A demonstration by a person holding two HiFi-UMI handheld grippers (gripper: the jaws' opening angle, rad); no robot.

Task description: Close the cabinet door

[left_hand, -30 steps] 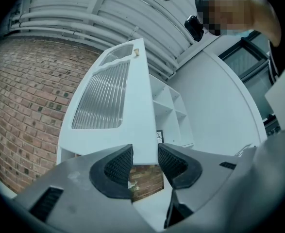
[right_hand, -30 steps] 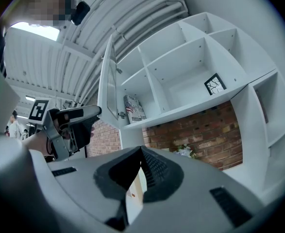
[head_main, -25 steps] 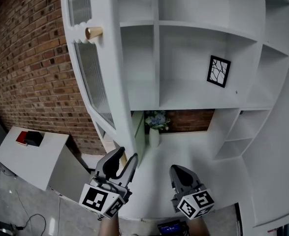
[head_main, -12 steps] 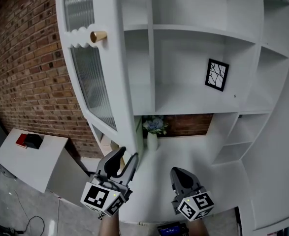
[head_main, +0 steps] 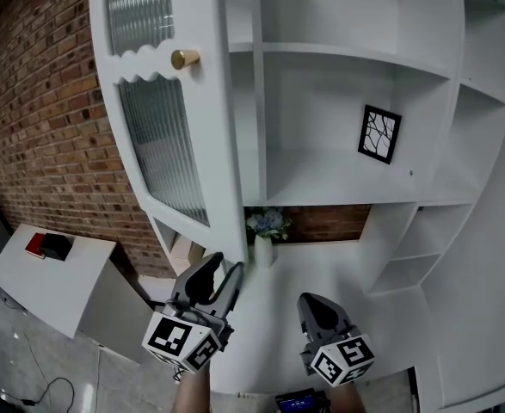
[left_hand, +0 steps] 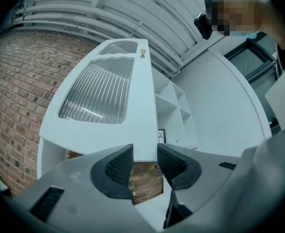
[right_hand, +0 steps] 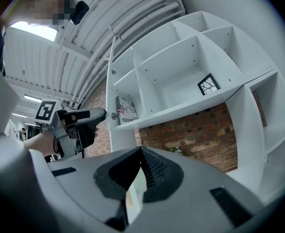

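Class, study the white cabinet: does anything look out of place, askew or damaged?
The cabinet door is the one thing out of place: it stands swung out from the shelves, leaving them exposed. The small framed picture sits on its shelf, and nothing looks spilled or broken.

I read this as a staged living-room set inside an industrial hall, not a real home. At twelve o'clock stands a white shelf cabinet [head_main: 338, 179] with a ribbed-glass door [head_main: 162, 144], dressed only with a framed picture [head_main: 380, 133] and a vase of flowers [head_main: 265, 229]. A brick wall [head_main: 37, 127] fills nine o'clock. A plain white bench [head_main: 76, 278] sits at eight o'clock. The left gripper view shows a ribbed metal ceiling [left_hand: 132, 11] with pipes overhead.
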